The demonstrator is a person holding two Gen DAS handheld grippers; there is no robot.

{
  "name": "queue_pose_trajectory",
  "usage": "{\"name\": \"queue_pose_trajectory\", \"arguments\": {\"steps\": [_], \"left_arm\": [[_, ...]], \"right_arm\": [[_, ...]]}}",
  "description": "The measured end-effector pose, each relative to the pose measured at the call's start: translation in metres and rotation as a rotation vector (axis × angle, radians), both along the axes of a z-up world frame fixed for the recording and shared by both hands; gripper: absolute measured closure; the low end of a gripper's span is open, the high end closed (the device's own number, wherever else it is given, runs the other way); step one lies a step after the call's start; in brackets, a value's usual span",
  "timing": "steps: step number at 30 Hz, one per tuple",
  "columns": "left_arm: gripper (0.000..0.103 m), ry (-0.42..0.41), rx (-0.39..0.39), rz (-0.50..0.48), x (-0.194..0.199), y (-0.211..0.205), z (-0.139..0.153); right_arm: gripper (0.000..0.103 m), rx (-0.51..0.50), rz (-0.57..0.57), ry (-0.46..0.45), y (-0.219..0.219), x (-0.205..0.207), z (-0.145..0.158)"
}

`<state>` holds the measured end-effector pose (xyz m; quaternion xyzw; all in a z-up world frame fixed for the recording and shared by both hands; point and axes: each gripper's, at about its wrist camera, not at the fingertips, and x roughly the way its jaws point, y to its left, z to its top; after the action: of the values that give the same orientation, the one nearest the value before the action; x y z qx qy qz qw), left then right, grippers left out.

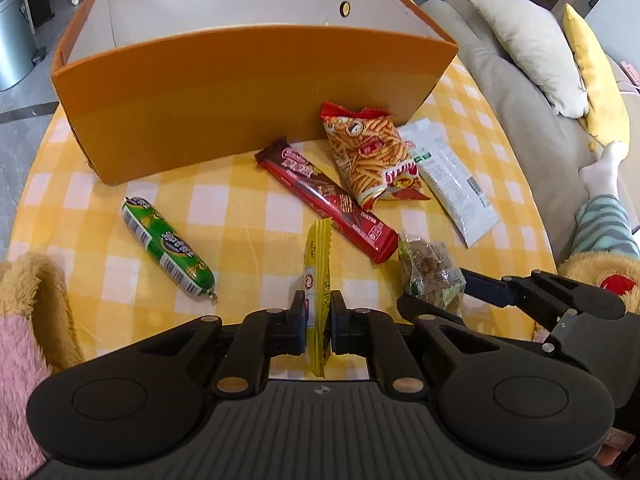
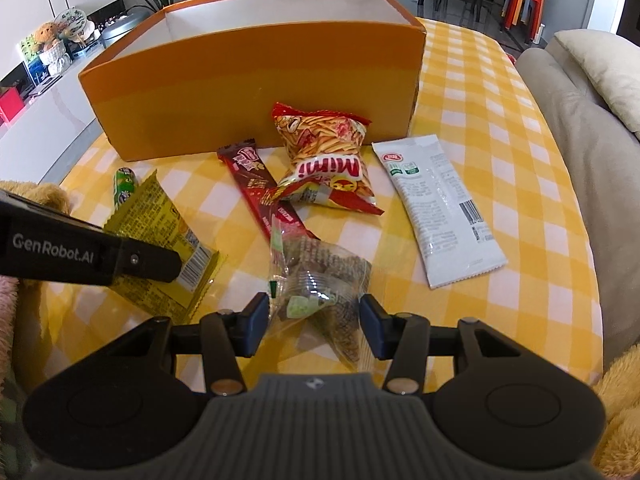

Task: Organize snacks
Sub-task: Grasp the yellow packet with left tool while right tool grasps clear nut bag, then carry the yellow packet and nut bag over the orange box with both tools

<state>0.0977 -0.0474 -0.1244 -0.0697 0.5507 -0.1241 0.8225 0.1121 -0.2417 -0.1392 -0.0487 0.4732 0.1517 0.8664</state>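
Starting at your far left, the green sausage stick (image 1: 170,245) lies flat on the yellow checked tablecloth (image 1: 240,208), well apart from the other snacks and near the front wall of the orange box (image 1: 248,96).

Your left gripper (image 1: 317,320) is clamped on the yellow wafer packet (image 1: 318,276), which stands on edge between the pads and pokes forward over the cloth. From your right wrist camera, the same packet (image 2: 168,236) shows its printed back and barcode, with the left gripper's finger (image 2: 148,260) across it.

Just beyond it, the long dark red chocolate bar (image 1: 328,196) lies diagonally, its far end pointing at the box. The red and yellow Mimi chip bag (image 2: 326,160) rests against the box wall, and its lower corner overlaps the chocolate bar.

Your right gripper (image 2: 314,328) has its jaws spread moderately wide around the clear bag of small wrapped sweets (image 2: 320,284). The left pad (image 2: 254,320) sits right at the bag's edge; the right pad (image 2: 374,326) sits just beside it. You cannot tell from these views whether either pad presses the film. The bag lies on the cloth, its top end overlapping the near end of the chocolate bar.

Further right, the white flat packet (image 2: 436,208) lies alone on the tablecloth, printed side with barcode up, close to the box's right corner. The box stands open-topped with white inner walls, and nothing can be seen inside from here.
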Motion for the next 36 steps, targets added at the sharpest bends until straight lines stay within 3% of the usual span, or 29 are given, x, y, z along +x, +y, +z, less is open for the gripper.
{"name": "queue_pose_trajectory", "arguments": {"steps": [11, 19, 28, 36], "left_arm": [[0.092, -0.105, -0.015, 0.027, -0.005, 0.006, 0.044], [0.092, -0.235, -0.004, 0.021, -0.001, 0.012, 0.094], [0.092, -0.372, 0.034, 0.002, 0.023, 0.014, 0.146], [0.092, -0.401, 0.095, -0.01, 0.056, 0.015, 0.159]], "right_arm": [[0.056, 0.038, -0.025, -0.071, -0.009, -0.014, 0.034], [0.057, 0.096, -0.041, -0.157, -0.011, -0.014, 0.083], [0.057, 0.122, 0.025, -0.307, 0.003, 0.011, 0.149], [0.057, 0.076, 0.077, -0.336, 0.024, 0.054, 0.172]]}}
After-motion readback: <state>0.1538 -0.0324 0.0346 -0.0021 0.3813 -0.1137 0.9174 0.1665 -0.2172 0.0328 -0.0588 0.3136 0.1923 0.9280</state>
